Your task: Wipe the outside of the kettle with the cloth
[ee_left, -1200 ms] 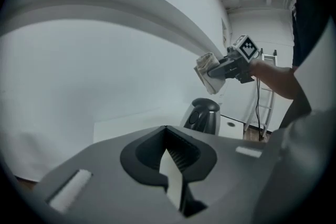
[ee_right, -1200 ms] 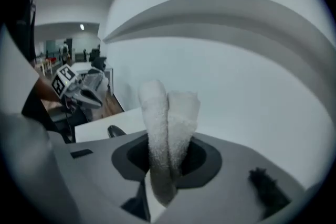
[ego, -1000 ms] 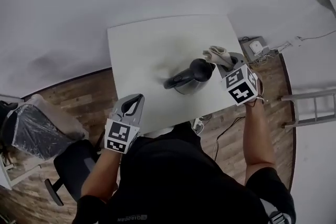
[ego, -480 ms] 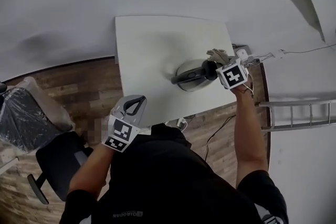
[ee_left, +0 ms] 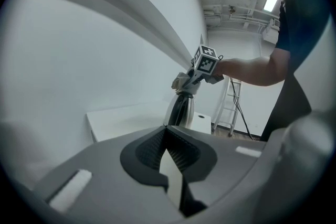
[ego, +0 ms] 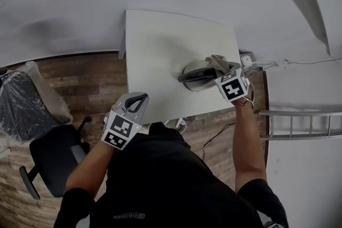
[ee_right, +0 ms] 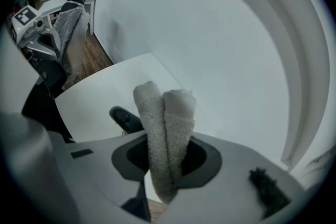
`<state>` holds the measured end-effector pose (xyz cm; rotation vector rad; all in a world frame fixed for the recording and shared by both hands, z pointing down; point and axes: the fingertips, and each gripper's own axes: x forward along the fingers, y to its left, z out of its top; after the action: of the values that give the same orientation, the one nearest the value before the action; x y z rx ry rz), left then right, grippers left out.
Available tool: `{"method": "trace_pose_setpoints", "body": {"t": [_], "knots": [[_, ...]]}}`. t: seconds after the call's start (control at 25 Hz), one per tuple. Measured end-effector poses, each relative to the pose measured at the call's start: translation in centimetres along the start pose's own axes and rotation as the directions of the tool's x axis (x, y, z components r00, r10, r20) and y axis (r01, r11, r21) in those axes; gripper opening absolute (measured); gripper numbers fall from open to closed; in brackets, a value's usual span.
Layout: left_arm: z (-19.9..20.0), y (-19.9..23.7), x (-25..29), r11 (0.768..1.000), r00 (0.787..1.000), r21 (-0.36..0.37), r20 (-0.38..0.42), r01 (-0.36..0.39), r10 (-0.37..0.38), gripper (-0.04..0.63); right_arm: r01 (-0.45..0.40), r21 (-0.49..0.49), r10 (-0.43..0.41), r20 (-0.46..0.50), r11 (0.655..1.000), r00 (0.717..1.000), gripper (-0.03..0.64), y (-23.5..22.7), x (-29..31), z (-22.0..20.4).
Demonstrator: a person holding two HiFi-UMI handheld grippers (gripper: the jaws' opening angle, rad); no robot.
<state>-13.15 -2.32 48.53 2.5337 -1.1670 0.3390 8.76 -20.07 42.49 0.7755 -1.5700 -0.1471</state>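
Near the table's right edge, the cloth meets the kettle.

The right gripper has its jaws clamped on a folded roll of the cloth. The free end sticks out ahead, so the soft fabric rather than the hard jaws seems to bear on the kettle's upper far side. The kettle stands upright close to the right edge, its dark handle pointing toward the table's middle. The left gripper hangs off the near left corner, jaws together on nothing and well apart from the kettle, likely parked clear while one hand does the wiping.
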Motion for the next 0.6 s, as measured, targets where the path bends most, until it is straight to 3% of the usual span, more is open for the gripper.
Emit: {"method": "trace_pose_setpoints", "body": {"t": [0.16,0.4,0.6], "knots": [[-0.4,-0.1,-0.9,1.000,1.000,-0.003,0.000,-0.015,0.015,0.008,0.016,-0.035,-0.016,0.007,0.999,1.000,0.098,1.2,-0.4,0.4],[-1.5,0.0,-2.0,0.999,0.999,-0.020,-0.006,-0.038,0.038,0.008,0.138,-0.202,-0.125,0.075,0.970,0.989,0.098,3.7,-0.7,3.4],[-1.0,0.6,-2.2,0.998,0.998,-0.026,0.002,-0.057,0.057,0.008,0.141,-0.254,-0.100,0.167,0.957,0.981,0.098,7.2,-1.1,6.5]]}}
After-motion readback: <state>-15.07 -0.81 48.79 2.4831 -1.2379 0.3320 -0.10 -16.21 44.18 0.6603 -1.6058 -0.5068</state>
